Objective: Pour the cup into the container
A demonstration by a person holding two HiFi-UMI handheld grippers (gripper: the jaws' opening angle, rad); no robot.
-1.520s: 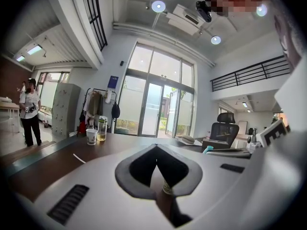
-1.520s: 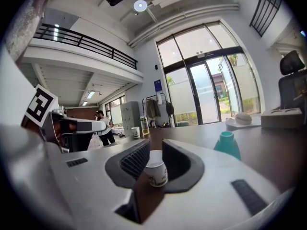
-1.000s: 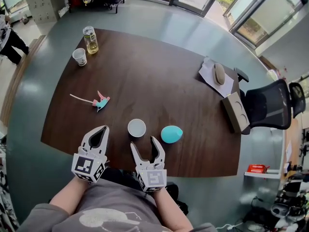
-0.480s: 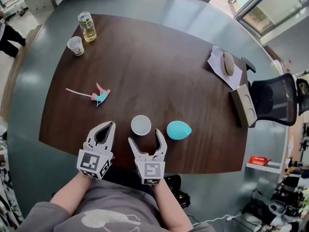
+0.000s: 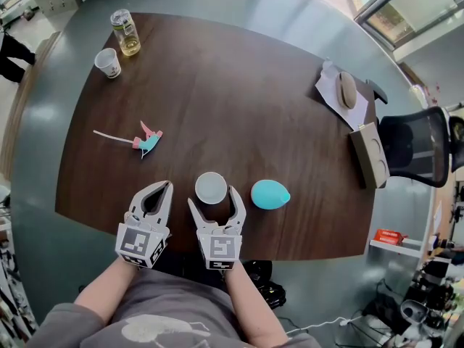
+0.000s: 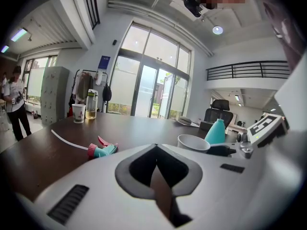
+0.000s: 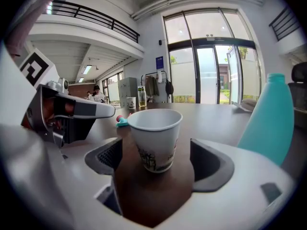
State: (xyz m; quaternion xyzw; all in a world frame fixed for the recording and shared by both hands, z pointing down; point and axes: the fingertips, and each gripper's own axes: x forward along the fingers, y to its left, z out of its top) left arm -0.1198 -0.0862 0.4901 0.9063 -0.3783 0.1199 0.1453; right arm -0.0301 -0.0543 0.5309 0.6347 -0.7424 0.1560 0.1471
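A white paper cup [image 5: 211, 187] stands upright near the table's front edge. It is also in the right gripper view [image 7: 154, 137] and the left gripper view [image 6: 193, 142]. My right gripper [image 5: 214, 198] is open; its jaws have just been opening. The cup stands between its fingertips [image 7: 154, 153], touching neither pad. A teal egg-shaped container [image 5: 270, 194] with no cap stands just right of the cup [image 7: 268, 116]. My left gripper [image 5: 162, 188] is shut and empty, left of the cup [image 6: 154, 148].
A teal and pink spray head with a white tube [image 5: 147, 141] lies to the left. At the far left corner stand another paper cup [image 5: 107, 62] and a bottle of yellow liquid [image 5: 125, 32]. A mouse on paper [image 5: 347, 89], a box [image 5: 370, 154] and an office chair [image 5: 420, 158] are at the right.
The right gripper has moved forward so that its wider-spread jaws now flank the cup. The left gripper has kept beside it, still shut.
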